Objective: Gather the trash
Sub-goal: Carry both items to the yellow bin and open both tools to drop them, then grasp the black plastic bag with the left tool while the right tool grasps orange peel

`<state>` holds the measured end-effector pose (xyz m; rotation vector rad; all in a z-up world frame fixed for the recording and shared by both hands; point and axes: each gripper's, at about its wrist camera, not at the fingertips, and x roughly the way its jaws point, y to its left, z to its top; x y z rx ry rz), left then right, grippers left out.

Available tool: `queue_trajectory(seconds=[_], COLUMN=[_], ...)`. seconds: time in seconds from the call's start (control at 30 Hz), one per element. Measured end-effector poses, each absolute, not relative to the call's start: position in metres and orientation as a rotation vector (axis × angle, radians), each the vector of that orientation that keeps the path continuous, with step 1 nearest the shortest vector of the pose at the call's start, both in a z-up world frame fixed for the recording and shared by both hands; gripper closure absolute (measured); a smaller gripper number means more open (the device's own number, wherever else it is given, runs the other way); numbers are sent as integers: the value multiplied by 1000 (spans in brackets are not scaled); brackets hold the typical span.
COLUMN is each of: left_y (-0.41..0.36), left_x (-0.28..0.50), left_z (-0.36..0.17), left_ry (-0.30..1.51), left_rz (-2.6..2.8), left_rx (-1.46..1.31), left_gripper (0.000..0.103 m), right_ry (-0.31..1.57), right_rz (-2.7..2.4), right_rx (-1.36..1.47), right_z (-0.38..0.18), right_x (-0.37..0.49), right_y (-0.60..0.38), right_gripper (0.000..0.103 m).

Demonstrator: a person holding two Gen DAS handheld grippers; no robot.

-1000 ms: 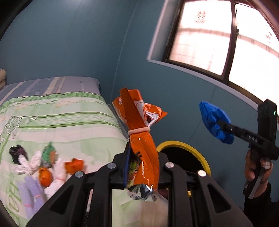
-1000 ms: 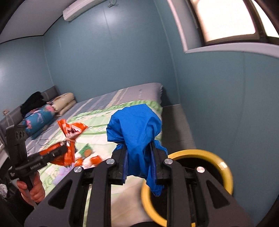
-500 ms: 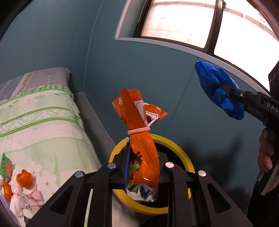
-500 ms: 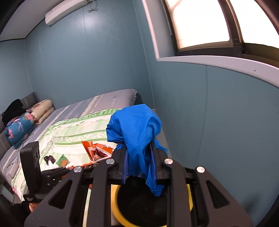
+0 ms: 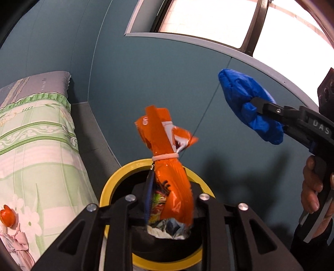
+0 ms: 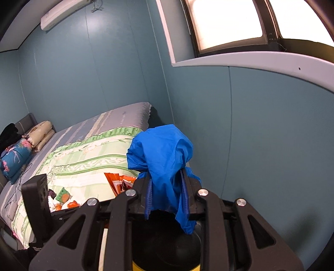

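Both jaws have just been opening: your left hand-held gripper barely pinches the orange snack bag, your right hand-held gripper the blue wrapper. Off-centre above the yellow-rimmed bin, either could drop outside.

Home bedroom: bed with floral quilt, pillows at its head, wall air conditioner, window.

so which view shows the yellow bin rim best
The left wrist view: most of the yellow bin rim shows as a ring below the orange snack bag. In the right wrist view only a yellow sliver shows at the bottom edge, under the gripper body.
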<state>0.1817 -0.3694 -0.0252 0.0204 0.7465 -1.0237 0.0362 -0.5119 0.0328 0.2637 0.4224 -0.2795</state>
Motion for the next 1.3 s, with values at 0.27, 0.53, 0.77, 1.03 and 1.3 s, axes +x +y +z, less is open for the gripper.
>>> queue_trajectory(seconds=[0.27,0.53,0.77,1.03,1.3], left_y=[-355,-319,-260,-186,-101], left_x=[188,196,194,199,214], left_z=[-21,-10,2,19,37], left_ry=[736,695,654,615,583], left_rz=[-995,-931,-825,-682,-522], left_rx=[-13,-24,-28,-32,-45], left_gripper=[45,41,37,32,30], right_ry=[404,367,344,356,377], right_rz=[-316,-326,-275,-165,-40], right_rx=[318,297,257,223,179], right_z=[33,41,45,45,46], right_x=[27,8,8,33,72], right_y=[-521,-509,-486,-441,-384], right_gripper=[47,47,46,43,42])
